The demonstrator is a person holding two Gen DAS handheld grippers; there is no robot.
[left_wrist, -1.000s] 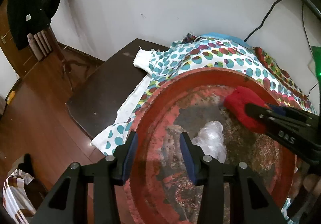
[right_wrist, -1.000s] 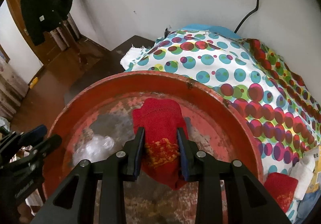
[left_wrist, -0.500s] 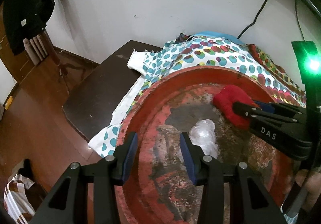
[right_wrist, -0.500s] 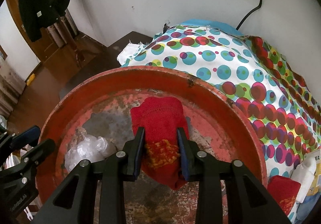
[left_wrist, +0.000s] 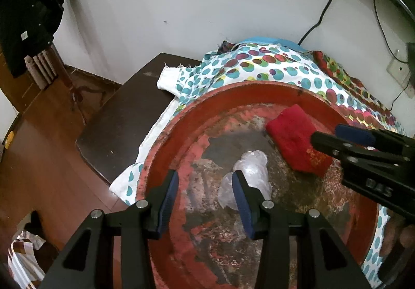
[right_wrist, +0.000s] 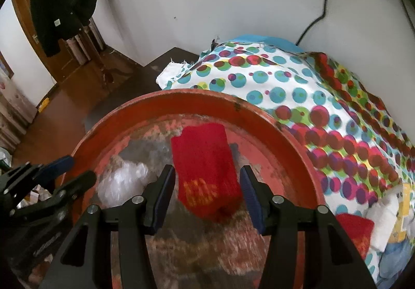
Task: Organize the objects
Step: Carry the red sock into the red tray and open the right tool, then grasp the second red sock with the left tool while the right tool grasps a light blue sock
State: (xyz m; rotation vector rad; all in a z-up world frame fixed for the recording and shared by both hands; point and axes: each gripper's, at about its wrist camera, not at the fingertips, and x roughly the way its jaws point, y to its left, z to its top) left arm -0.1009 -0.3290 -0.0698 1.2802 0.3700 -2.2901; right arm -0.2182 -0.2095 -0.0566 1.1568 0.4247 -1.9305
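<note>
Right wrist view, right gripper [right_wrist: 206,191] opening, red cloth [right_wrist: 205,171] between jaws (untouched), in red basin [right_wrist: 293,138].

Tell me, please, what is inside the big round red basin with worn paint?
Inside the round red basin lie a folded red knitted cloth with yellow marks and a crumpled clear plastic bag. The basin floor under them is covered, and black gripper parts hide its near part.

A dark brown desk [left_wrist: 122,120] stands against the white wall. A white cloth with coloured dots [right_wrist: 285,86] is draped over the desk's right part, its frayed corner lying on the bare top. On the cloth sits a worn red round tray [left_wrist: 166,159], its left rim overhanging the cloth's edge.
</note>
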